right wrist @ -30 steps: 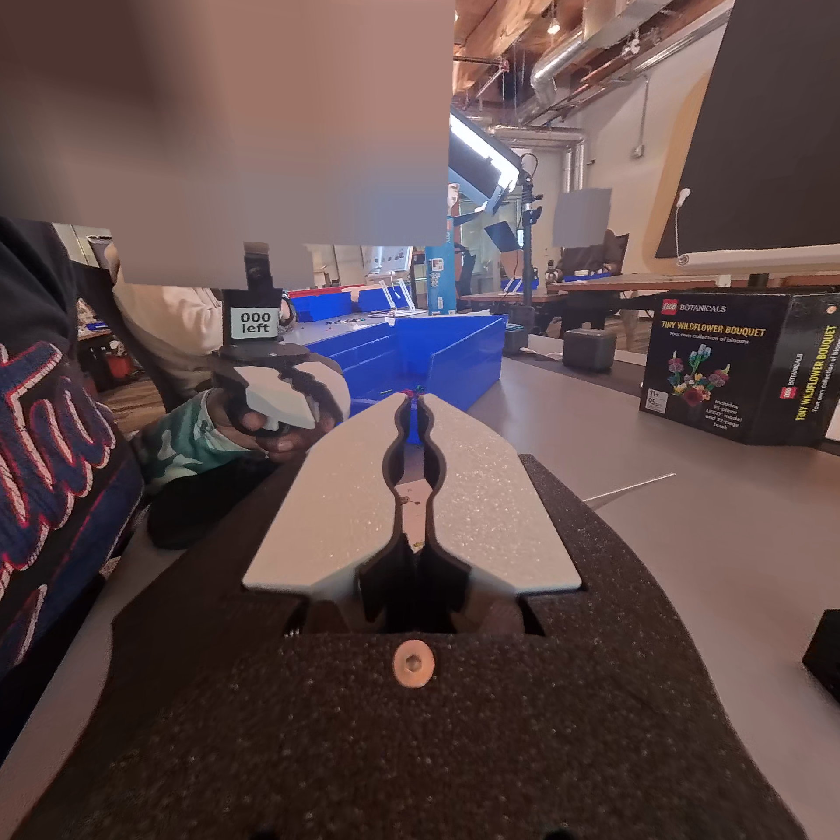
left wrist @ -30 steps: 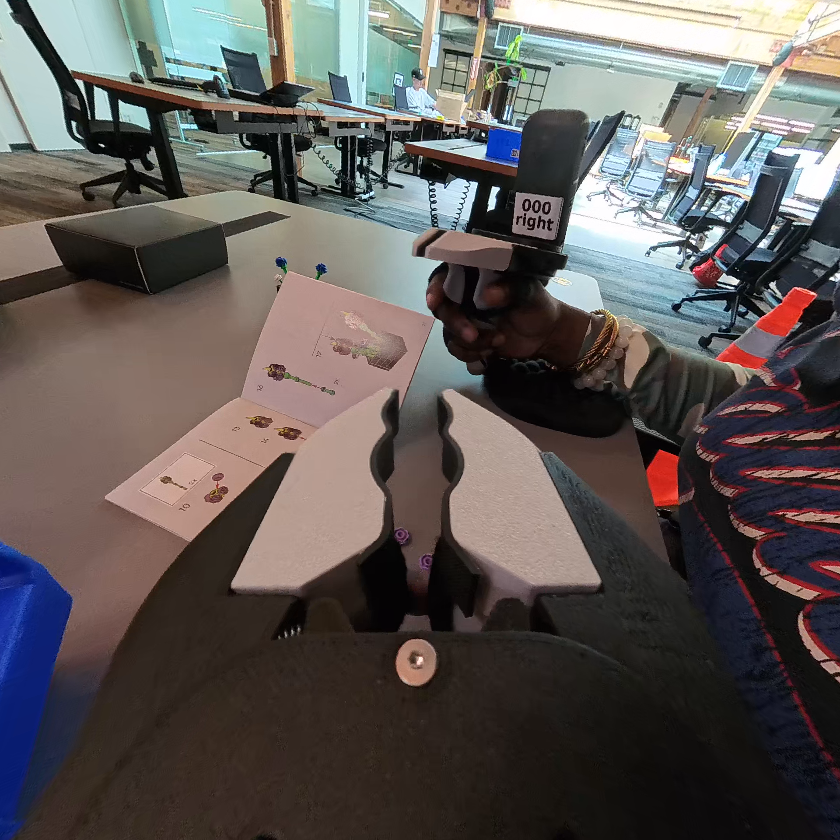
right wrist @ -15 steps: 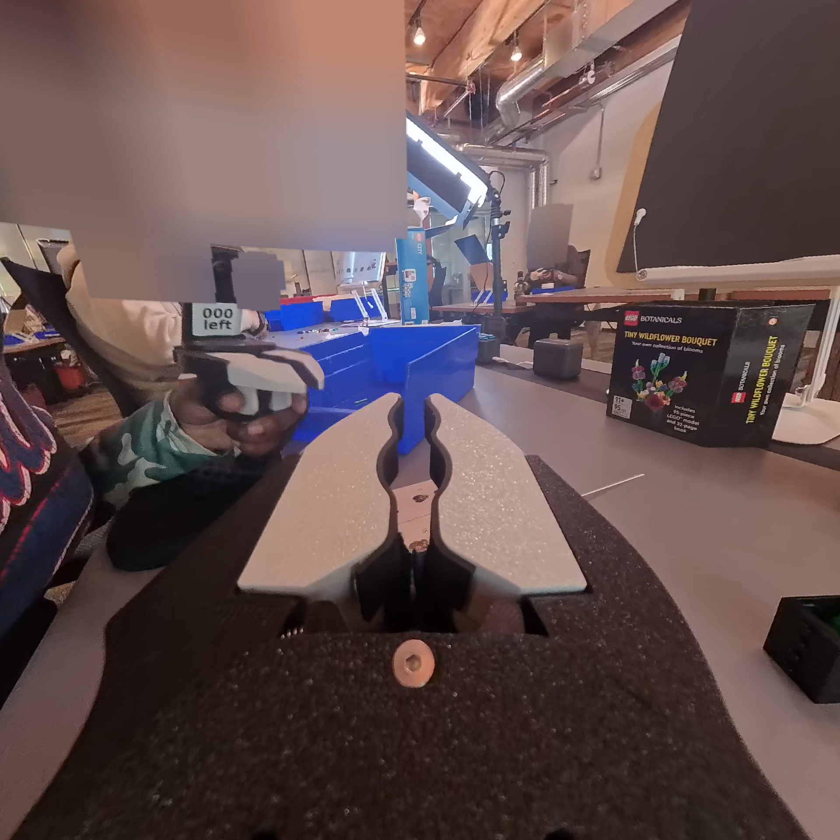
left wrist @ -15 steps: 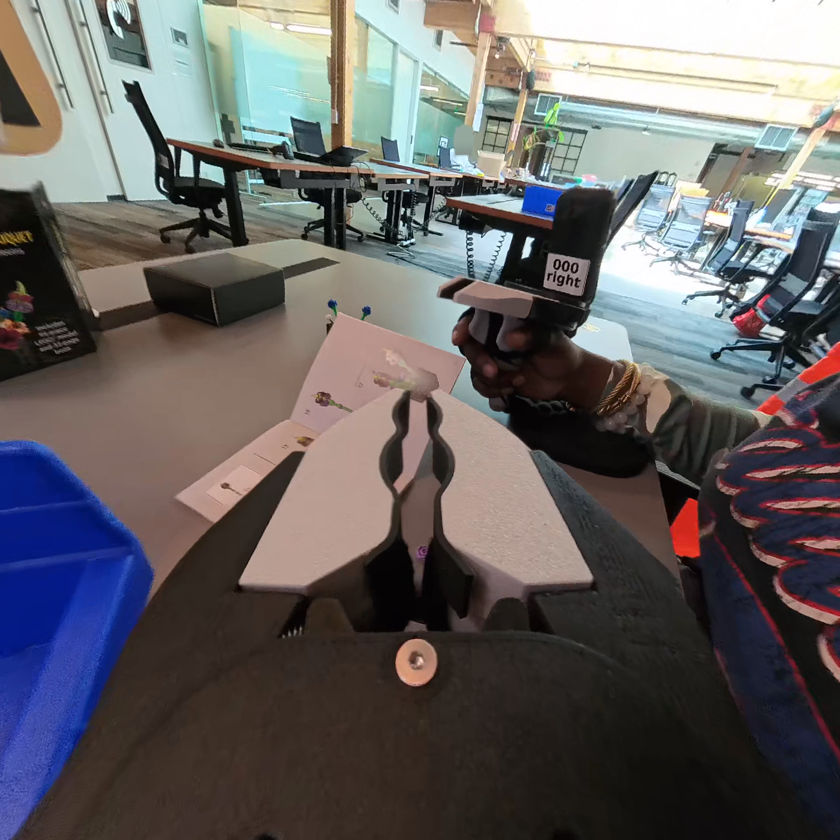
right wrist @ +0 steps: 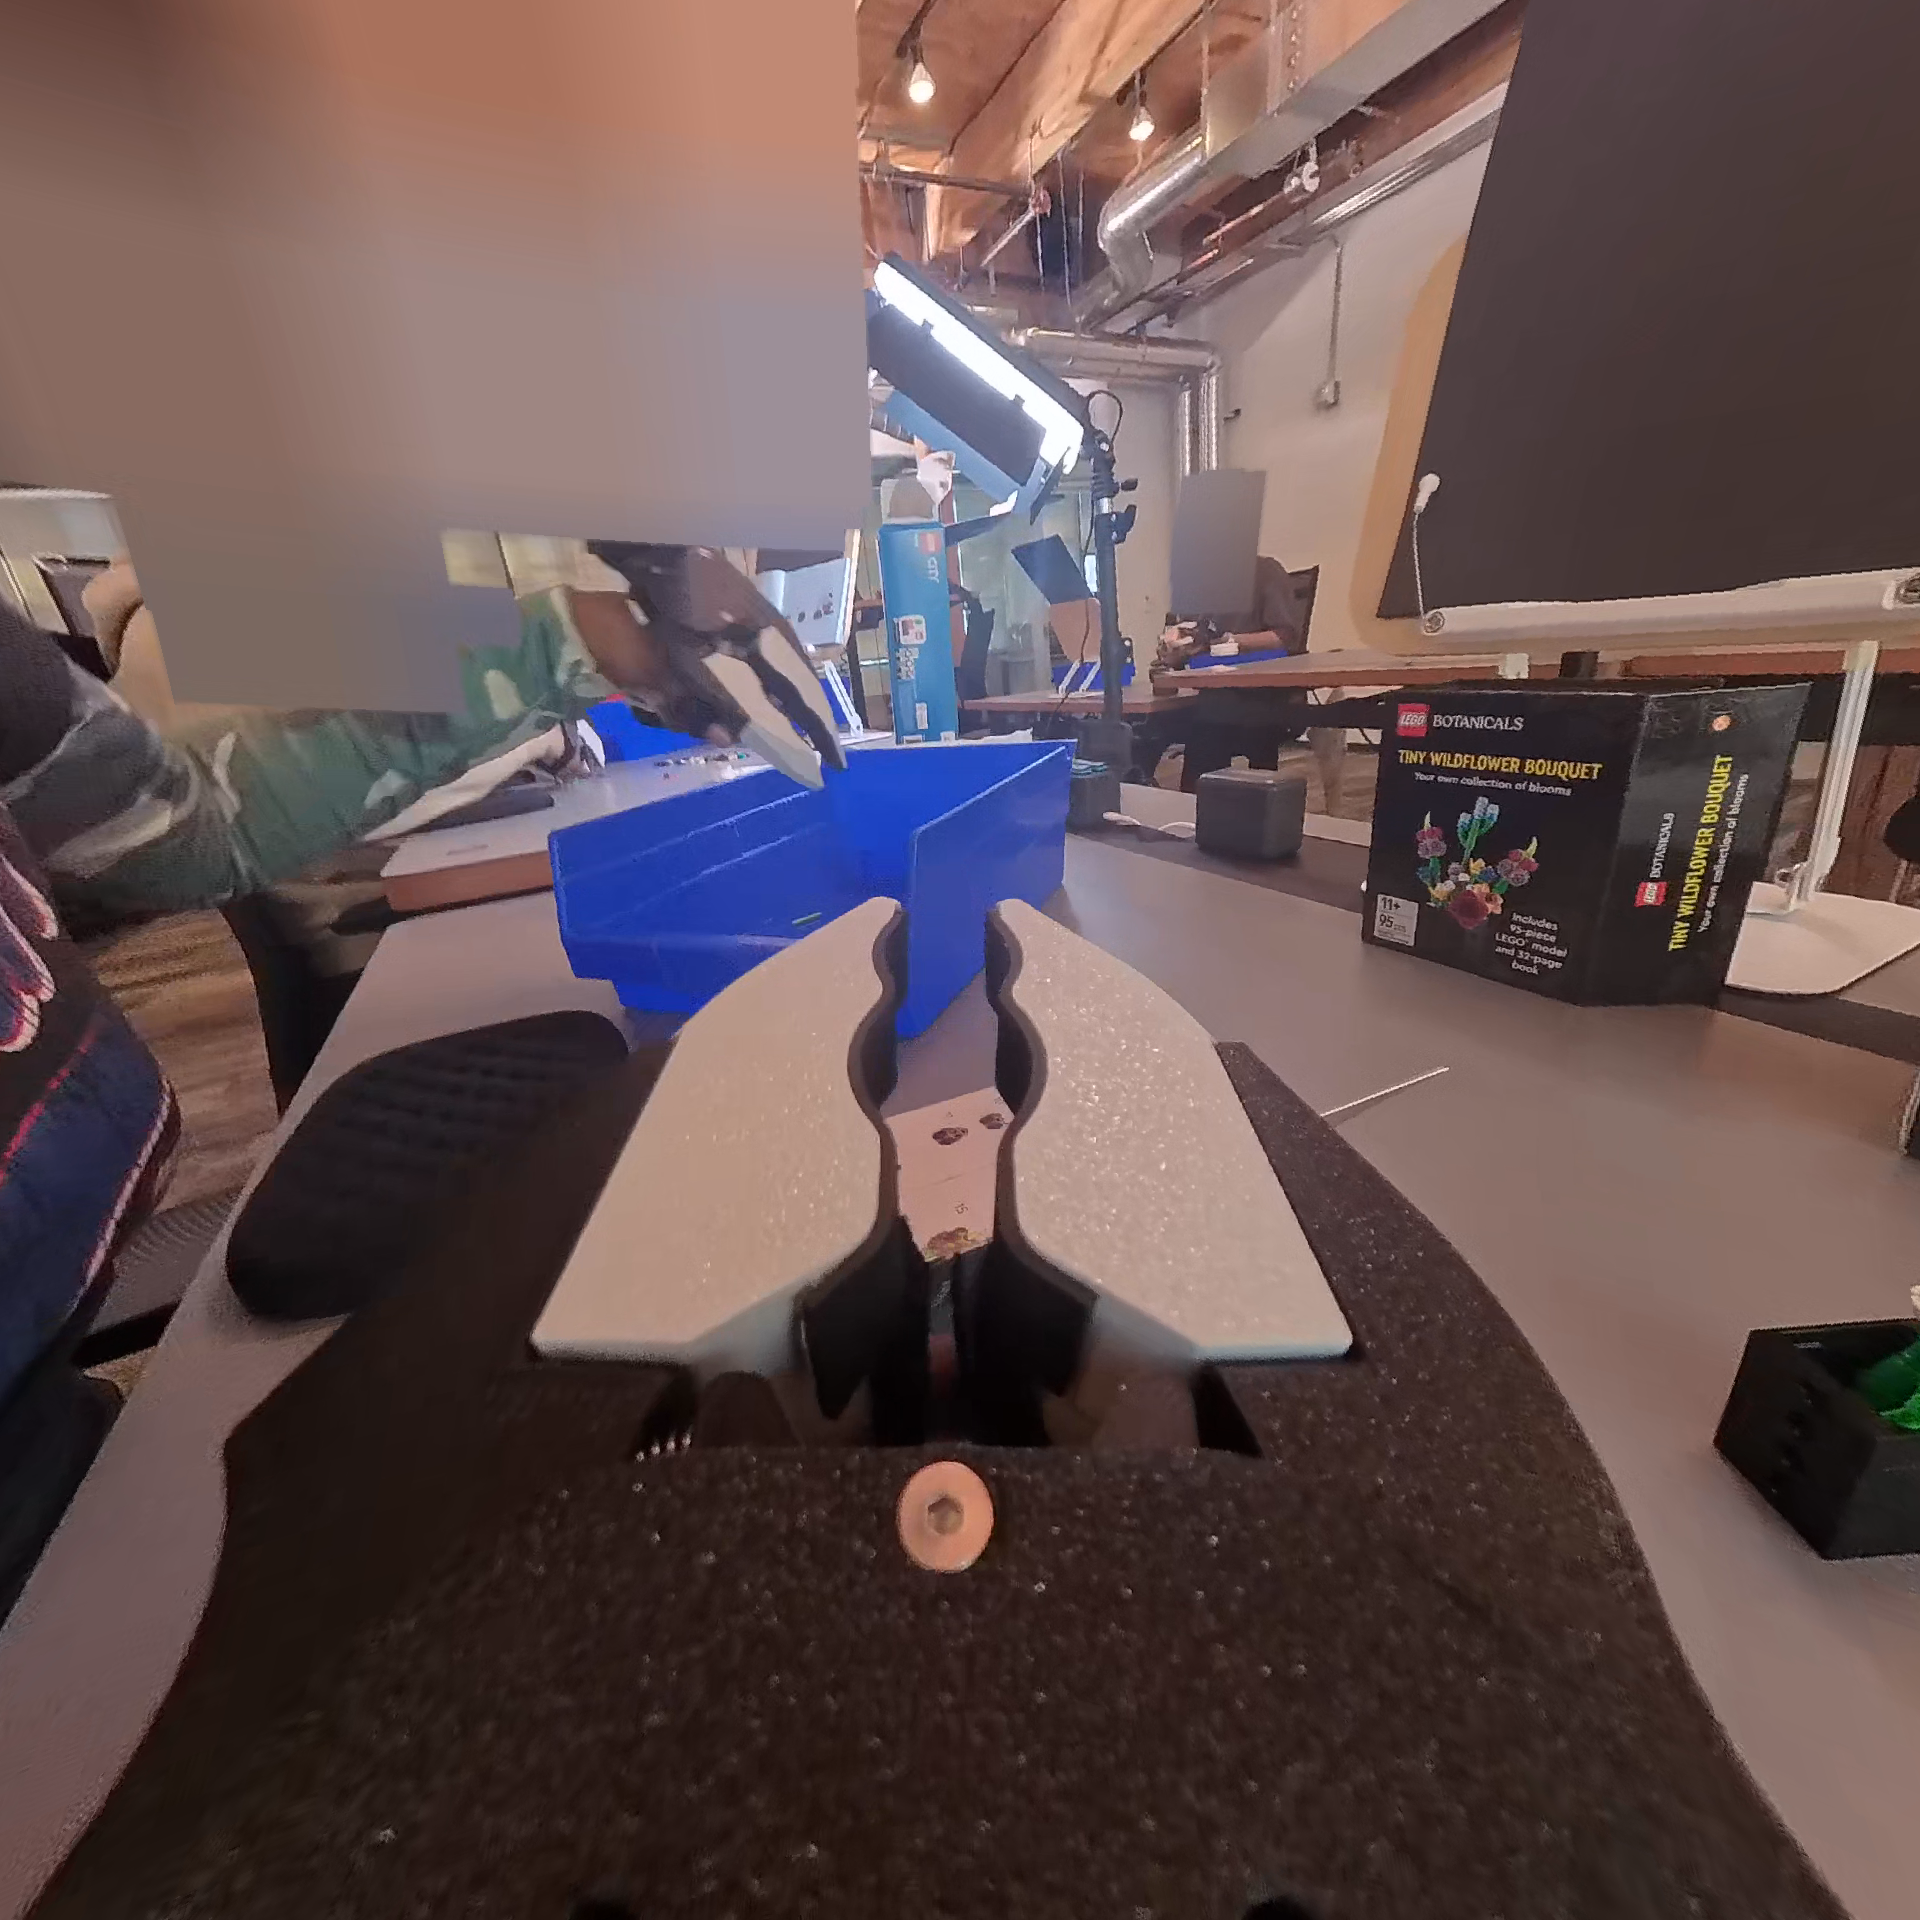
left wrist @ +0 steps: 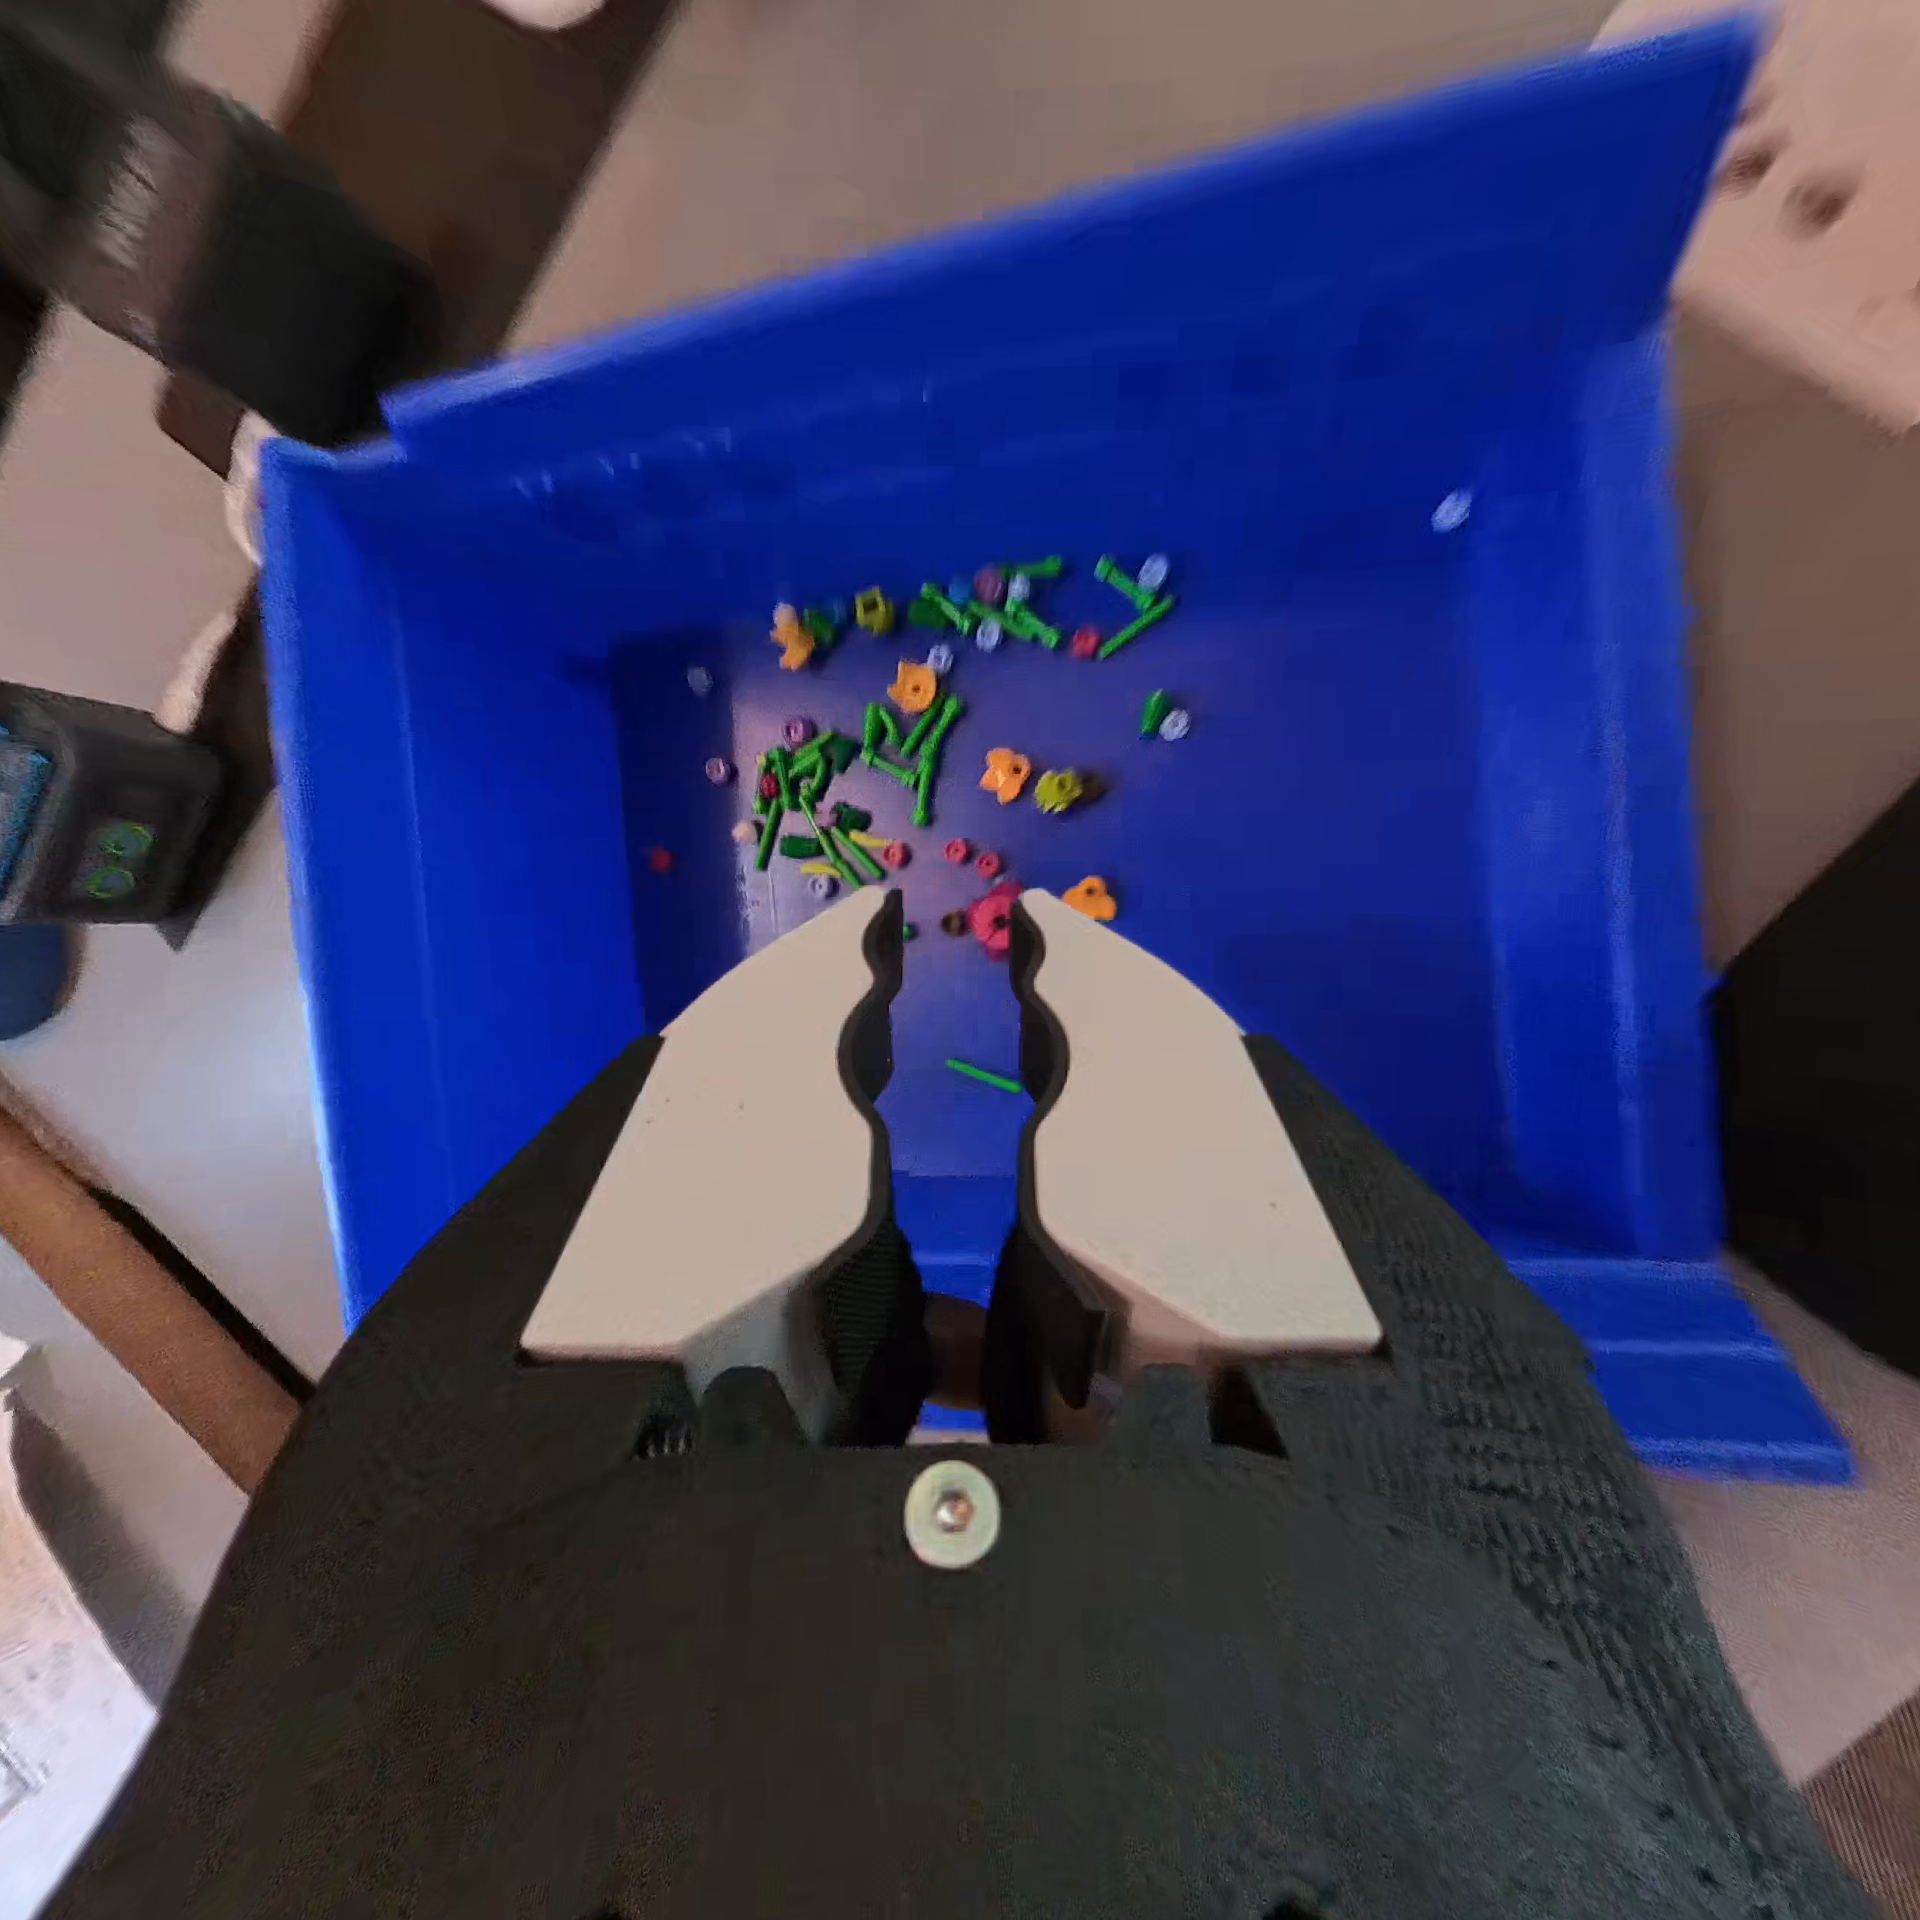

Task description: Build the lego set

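Left wrist view: the left gripper point(left wrist: 951, 909), its grey fingers spread and empty, hangs tips-down over the deep blue plastic bin point(left wrist: 1558, 727). Small loose lego pieces point(left wrist: 883, 748), green stems and orange, pink and lilac blossoms, lie scattered on the bin floor toward its far wall; a pink flower piece point(left wrist: 989, 916) lies just ahead of the tips.

Right wrist view: the right gripper point(right wrist: 942, 912), fingers spread and empty, sits low over the grey table point(right wrist: 1455, 1195), above the white instruction booklet point(right wrist: 951, 1153), well short of the bin. The left one seems the nearer for a pick.
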Tool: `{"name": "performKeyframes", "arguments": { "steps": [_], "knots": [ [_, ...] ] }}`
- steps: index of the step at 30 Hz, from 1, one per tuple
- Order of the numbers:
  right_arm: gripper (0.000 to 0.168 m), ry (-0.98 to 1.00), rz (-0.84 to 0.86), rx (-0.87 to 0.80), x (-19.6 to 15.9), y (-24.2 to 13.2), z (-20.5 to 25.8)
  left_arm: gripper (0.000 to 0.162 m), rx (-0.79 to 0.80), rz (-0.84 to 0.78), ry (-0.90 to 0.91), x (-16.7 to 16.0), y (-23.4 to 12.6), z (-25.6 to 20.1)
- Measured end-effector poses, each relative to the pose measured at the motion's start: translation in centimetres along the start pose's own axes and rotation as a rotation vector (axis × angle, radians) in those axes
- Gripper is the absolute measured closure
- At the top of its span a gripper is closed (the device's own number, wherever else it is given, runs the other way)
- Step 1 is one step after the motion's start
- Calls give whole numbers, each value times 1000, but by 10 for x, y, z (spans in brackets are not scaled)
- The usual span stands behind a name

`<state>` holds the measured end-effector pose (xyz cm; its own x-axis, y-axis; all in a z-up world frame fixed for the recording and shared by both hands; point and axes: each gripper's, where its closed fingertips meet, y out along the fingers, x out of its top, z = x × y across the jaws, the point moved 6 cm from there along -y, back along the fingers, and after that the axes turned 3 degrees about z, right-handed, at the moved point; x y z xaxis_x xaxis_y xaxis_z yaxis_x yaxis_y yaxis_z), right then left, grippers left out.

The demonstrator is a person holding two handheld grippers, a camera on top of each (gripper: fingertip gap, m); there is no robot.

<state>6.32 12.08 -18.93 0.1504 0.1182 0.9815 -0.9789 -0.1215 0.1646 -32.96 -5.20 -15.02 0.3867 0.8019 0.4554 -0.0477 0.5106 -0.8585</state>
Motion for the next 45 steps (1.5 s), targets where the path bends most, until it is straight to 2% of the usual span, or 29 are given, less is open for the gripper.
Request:
{"name": "performKeyframes", "arguments": {
  "steps": [6,10,15,21,25,29,33,42,45],
  "knots": [
    [154,3,-9,10,0,0,1,149,-166,210,28,-8,67,22],
    [154,2,-13,18,1,-1,2,149,-260,381,51,-16,87,17],
    [153,7,-14,30,2,0,4,147,-261,448,12,-16,98,17],
    [153,0,-17,32,2,-1,5,151,-281,462,-78,-12,103,14],
    [152,-4,-17,34,3,-1,5,150,-285,474,-85,-12,104,10],
    [152,-2,-14,33,2,-1,5,143,-298,477,-94,-10,104,9],
    [152,-5,-13,34,2,-1,6,146,-298,456,-111,-8,102,10],
    [151,-6,-11,33,2,-2,6,153,-274,461,-41,-6,104,6],
    [151,-7,-11,39,2,-2,7,154,-237,382,-50,5,91,9]
  ]
}}
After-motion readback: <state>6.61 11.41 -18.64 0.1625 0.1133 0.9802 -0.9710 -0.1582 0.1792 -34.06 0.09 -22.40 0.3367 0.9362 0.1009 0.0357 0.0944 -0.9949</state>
